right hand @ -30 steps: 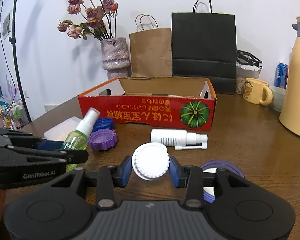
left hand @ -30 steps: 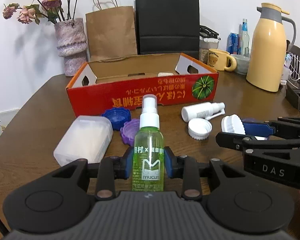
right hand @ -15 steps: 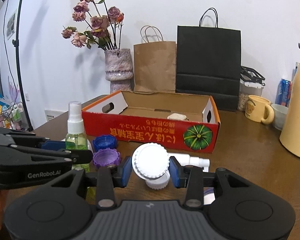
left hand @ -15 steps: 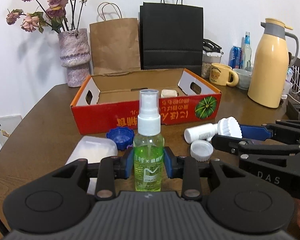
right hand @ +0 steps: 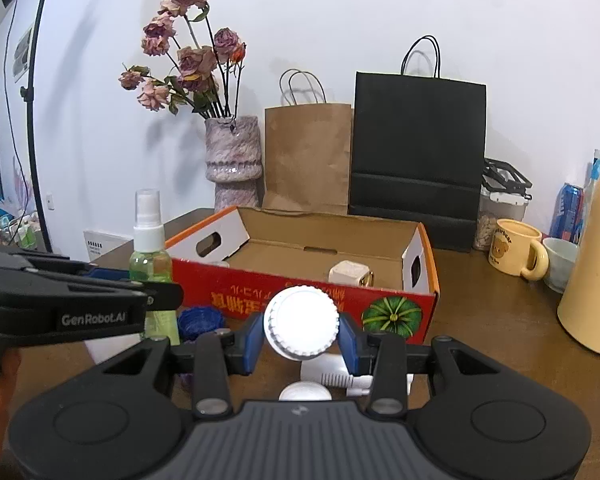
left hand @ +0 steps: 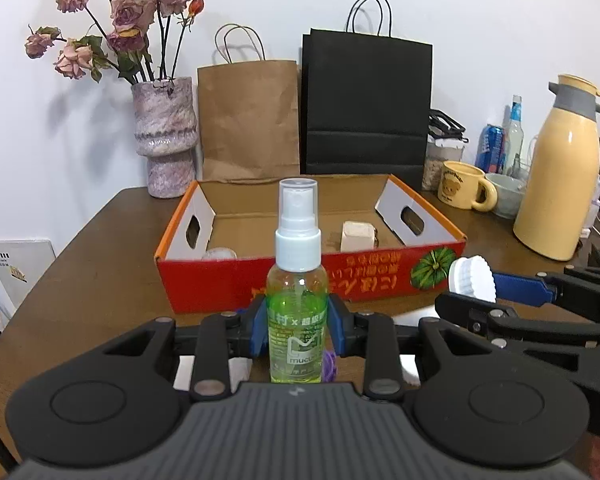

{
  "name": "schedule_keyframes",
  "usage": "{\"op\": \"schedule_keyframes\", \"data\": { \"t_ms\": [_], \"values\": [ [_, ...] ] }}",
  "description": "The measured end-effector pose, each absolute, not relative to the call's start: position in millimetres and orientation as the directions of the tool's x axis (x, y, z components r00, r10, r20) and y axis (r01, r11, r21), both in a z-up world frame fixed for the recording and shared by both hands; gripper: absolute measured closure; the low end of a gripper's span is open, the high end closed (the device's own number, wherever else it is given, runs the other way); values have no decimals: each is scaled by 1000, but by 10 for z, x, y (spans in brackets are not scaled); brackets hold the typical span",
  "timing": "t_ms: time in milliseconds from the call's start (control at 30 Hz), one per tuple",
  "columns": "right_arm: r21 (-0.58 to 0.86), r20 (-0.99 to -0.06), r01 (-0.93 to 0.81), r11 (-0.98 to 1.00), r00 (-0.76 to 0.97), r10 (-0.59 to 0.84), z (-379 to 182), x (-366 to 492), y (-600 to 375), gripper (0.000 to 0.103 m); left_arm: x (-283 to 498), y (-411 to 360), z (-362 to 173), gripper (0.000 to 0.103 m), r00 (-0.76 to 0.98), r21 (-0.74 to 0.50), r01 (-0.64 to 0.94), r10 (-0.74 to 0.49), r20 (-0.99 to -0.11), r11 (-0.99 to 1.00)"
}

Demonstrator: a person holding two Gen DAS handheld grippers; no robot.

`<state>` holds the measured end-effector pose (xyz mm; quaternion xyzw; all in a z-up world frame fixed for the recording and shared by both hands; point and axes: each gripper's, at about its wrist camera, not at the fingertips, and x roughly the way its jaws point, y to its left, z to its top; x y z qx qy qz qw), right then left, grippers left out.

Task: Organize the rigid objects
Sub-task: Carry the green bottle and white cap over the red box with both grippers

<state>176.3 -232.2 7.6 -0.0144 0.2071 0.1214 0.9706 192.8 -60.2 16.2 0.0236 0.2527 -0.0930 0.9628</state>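
Note:
My left gripper [left hand: 298,328] is shut on a green spray bottle [left hand: 298,300] with a white pump top, held upright above the table in front of the red cardboard box [left hand: 380,276]. The bottle also shows in the right wrist view [right hand: 150,248]. My right gripper [right hand: 302,340] is shut on a white ribbed lid [right hand: 301,322], lifted in front of the box [right hand: 380,304]; the lid shows at the right of the left wrist view [left hand: 472,280]. Inside the box lies a beige cube [left hand: 356,236] and a pale round object [left hand: 219,255].
On the table below lie a white spray bottle [right hand: 332,372], a white cap [right hand: 305,392], a blue lid [right hand: 200,320] and a purple lid [left hand: 329,364]. Behind the box stand a flower vase [left hand: 166,136], paper bags [left hand: 368,108], a yellow mug [left hand: 464,190] and a yellow thermos [left hand: 560,172].
Both grippers have risen and moved toward the box with their objects held; the box interior now shows more, and the loose items on the table have dropped below the fingers.

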Motion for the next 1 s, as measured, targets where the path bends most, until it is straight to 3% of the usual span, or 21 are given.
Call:
{"op": "schedule_keyframes", "data": {
  "t_ms": [1000],
  "values": [
    [12, -327, -192, 981, 927, 185, 330, 2677, -2376, 64, 2845, -761, 464, 71, 904, -46, 112, -121, -411, 993]
  ]
}}
